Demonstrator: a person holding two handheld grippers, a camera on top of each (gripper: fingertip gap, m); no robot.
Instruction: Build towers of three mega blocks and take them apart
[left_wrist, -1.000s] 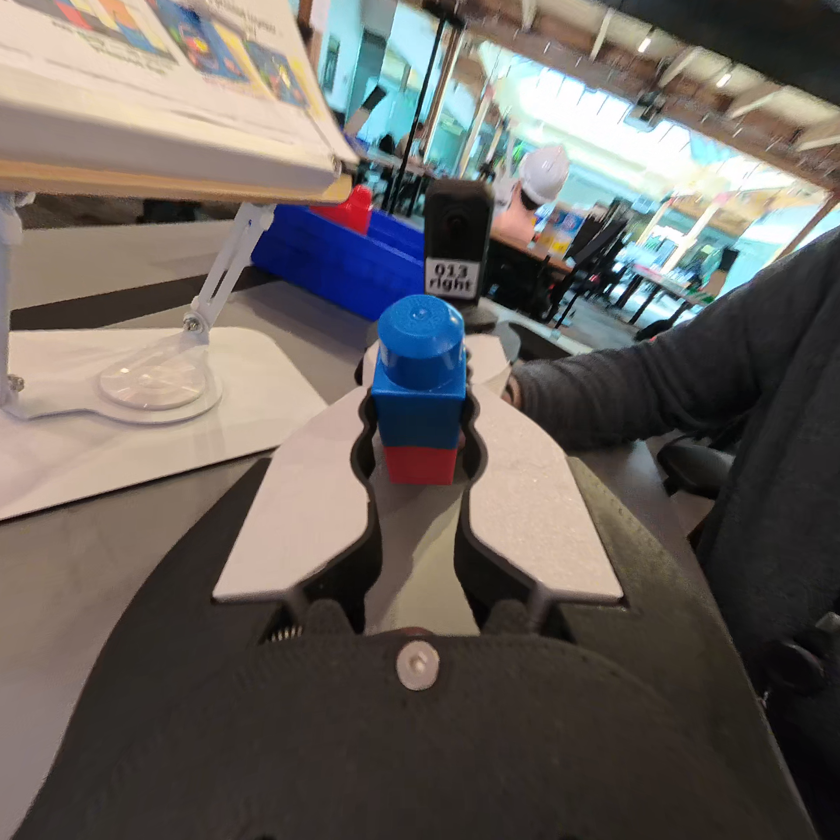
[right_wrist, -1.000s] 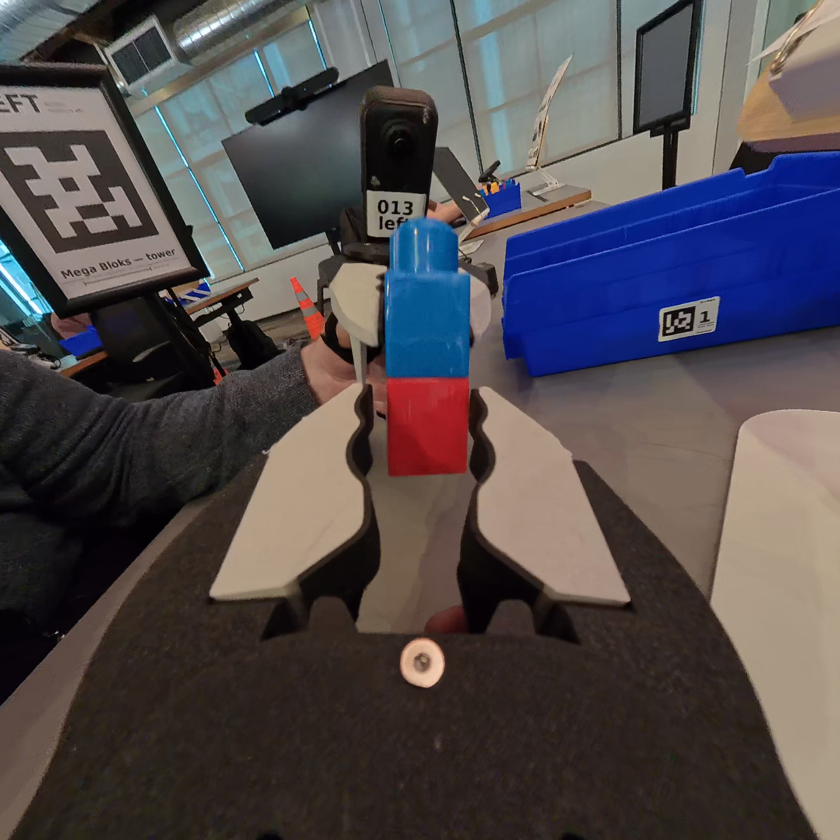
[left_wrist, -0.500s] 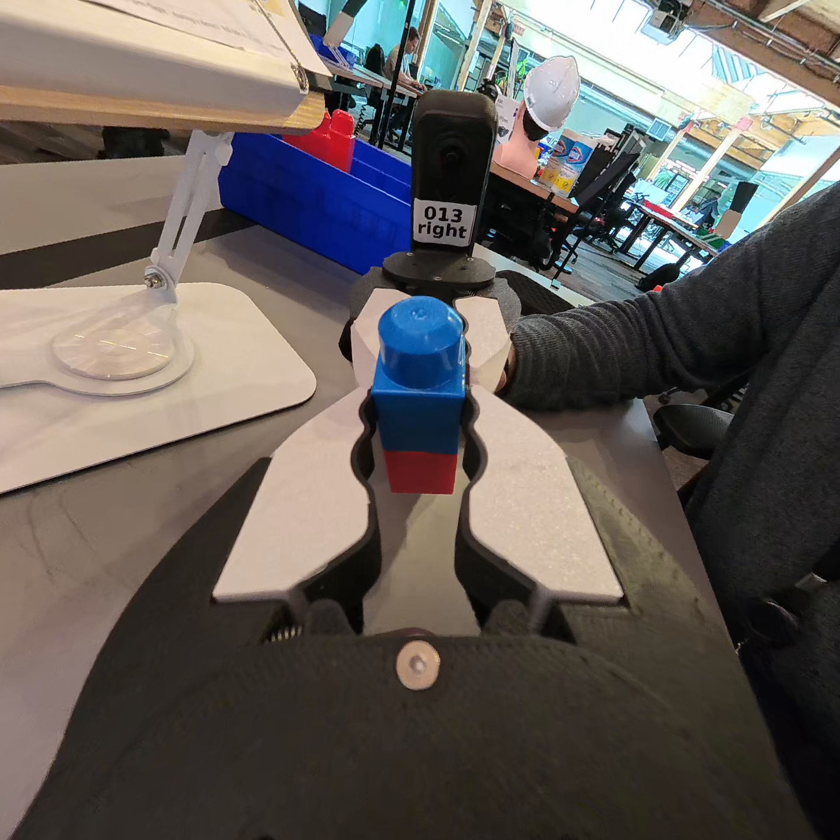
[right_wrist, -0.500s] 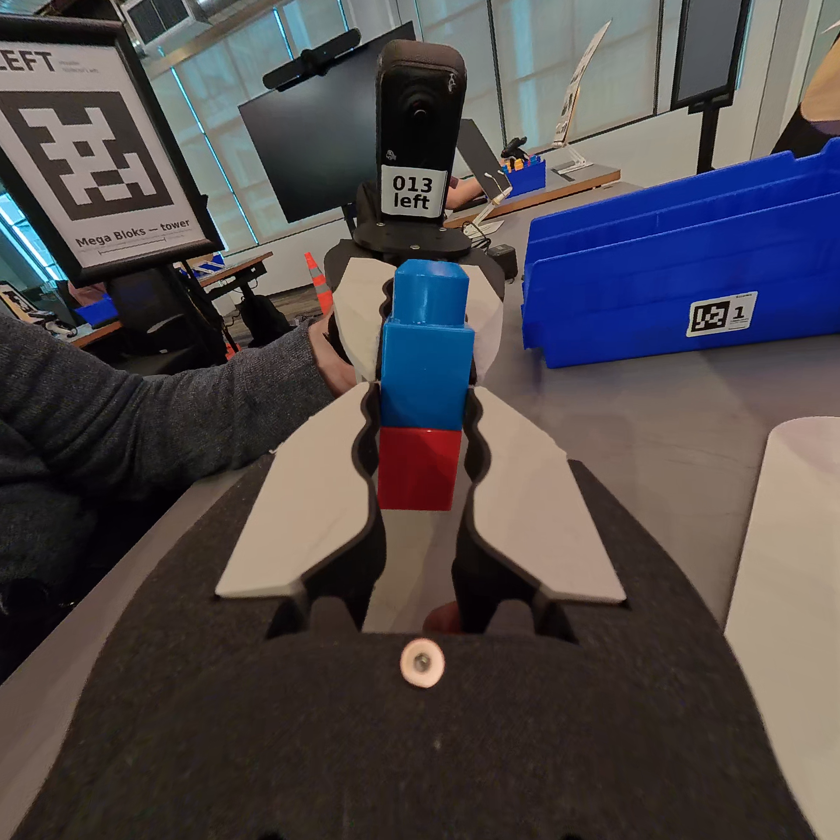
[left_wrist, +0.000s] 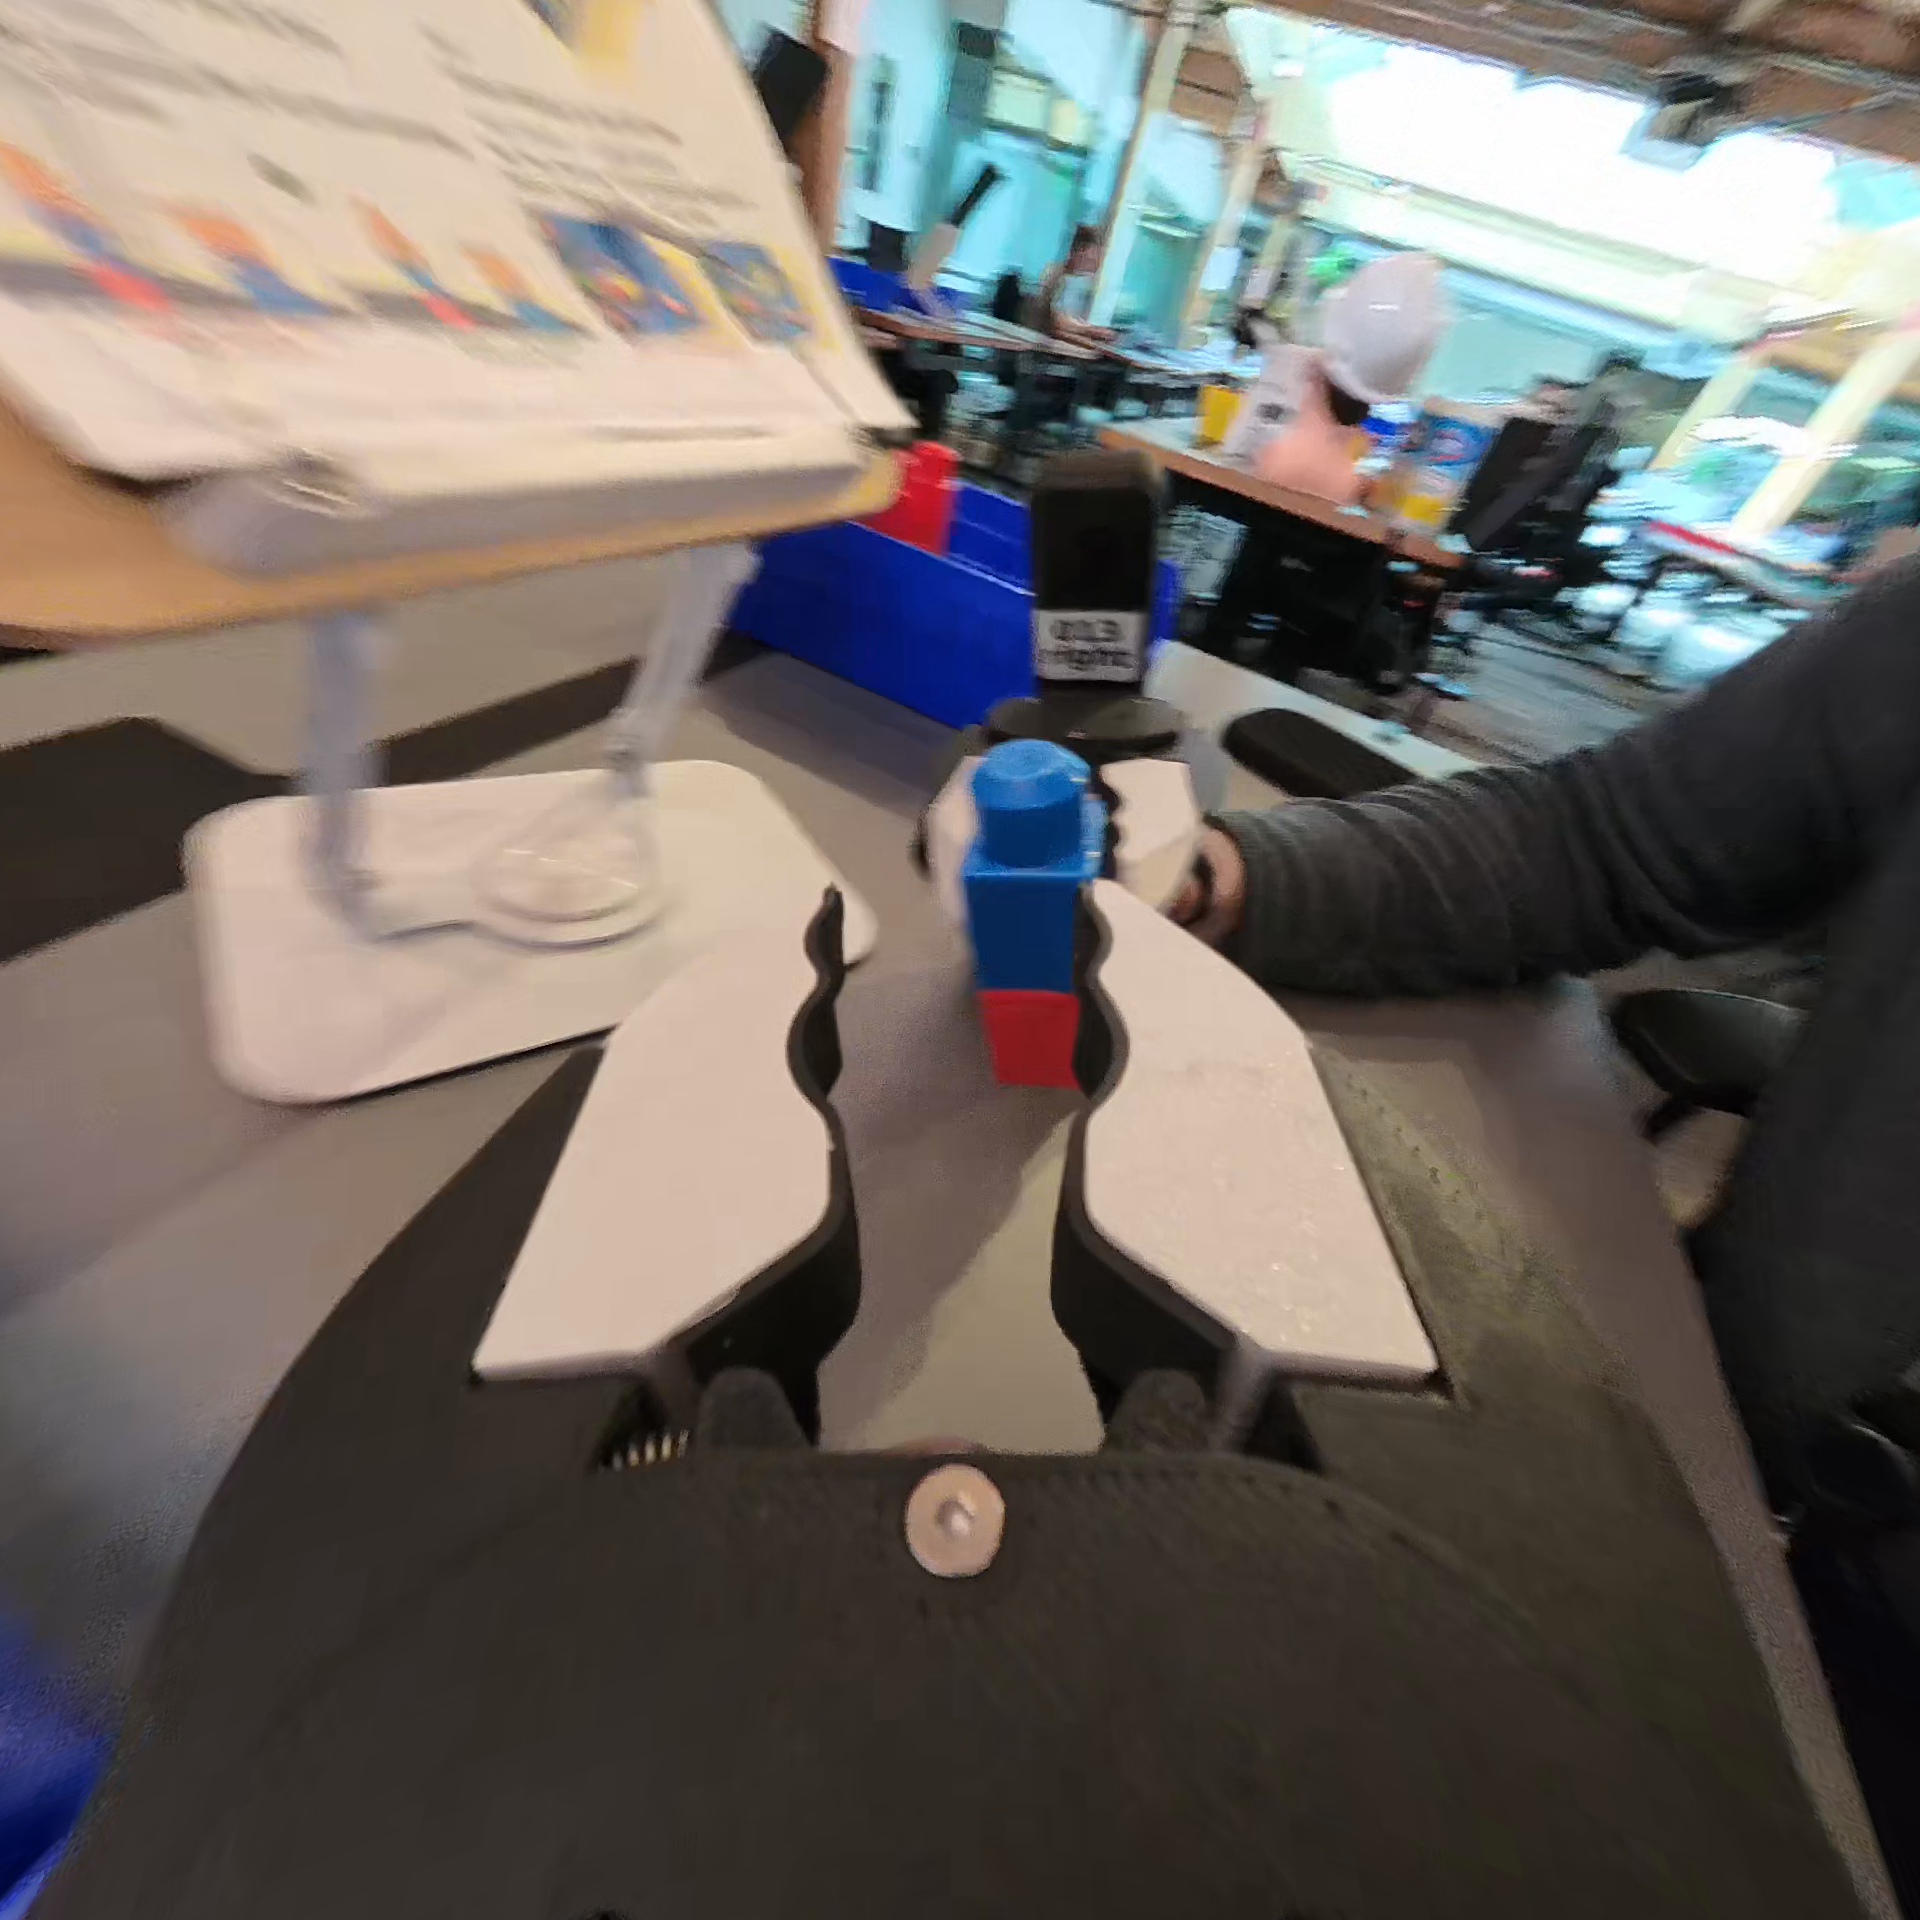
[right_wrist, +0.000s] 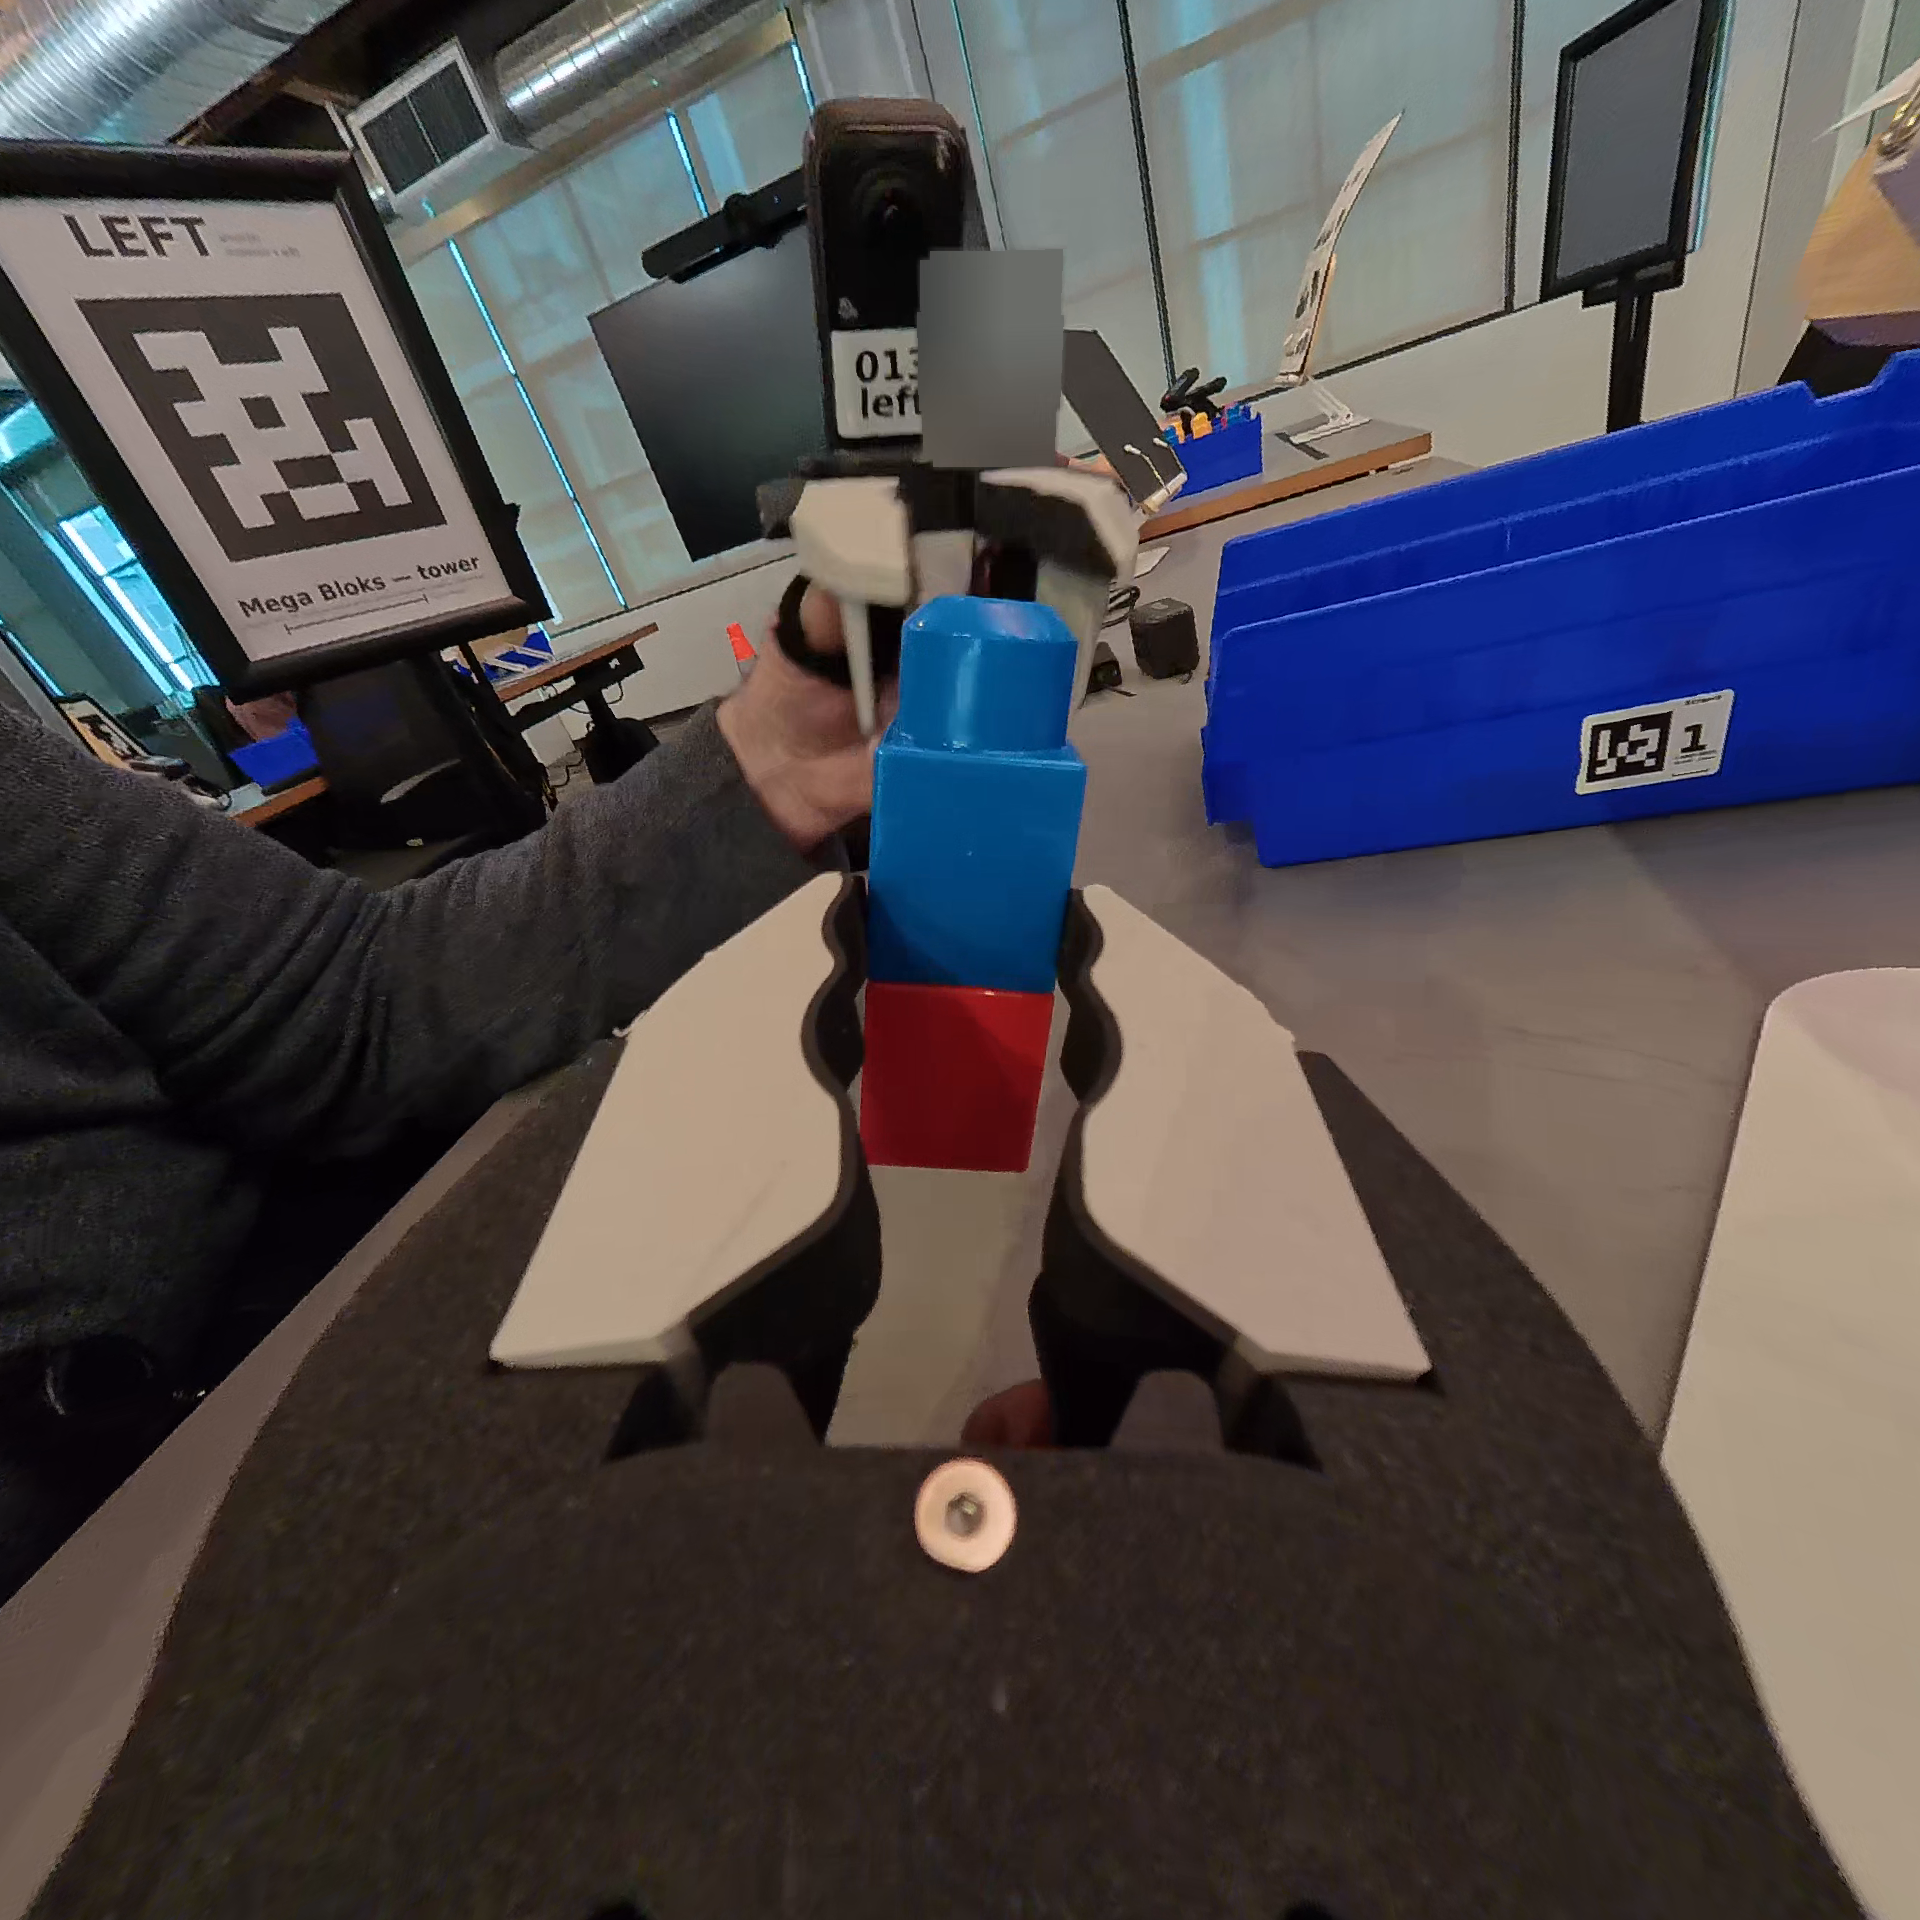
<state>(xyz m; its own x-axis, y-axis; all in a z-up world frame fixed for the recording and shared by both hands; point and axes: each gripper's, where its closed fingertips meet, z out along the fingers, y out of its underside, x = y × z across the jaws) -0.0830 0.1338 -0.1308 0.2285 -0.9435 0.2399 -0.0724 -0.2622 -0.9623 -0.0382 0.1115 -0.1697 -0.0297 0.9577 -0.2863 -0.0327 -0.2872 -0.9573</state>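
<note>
Grey table (right_wrist: 1403, 987), blue block (right_wrist: 971, 862) atop red block (right_wrist: 951, 1075), right jaws clamping red, left jaws wide.

Large windows (right_wrist: 1299, 156) light desks (left_wrist: 1299, 499) beyond the grey table (right_wrist: 1403, 935).

Right gripper (right_wrist: 961, 1023) clamped on two-block stack: blue block (right_wrist: 971, 868) seated on red block (right_wrist: 951, 1075), upright on grey table (right_wrist: 1403, 956). Fingers grip both sides around blue/red seam. Left gripper (right_wrist: 961, 613) raised behind stack, jaws spread, off blocks. Blue bin (right_wrist: 1558, 665) at right. Framed marker sign (right_wrist: 244, 416) back left.
</note>
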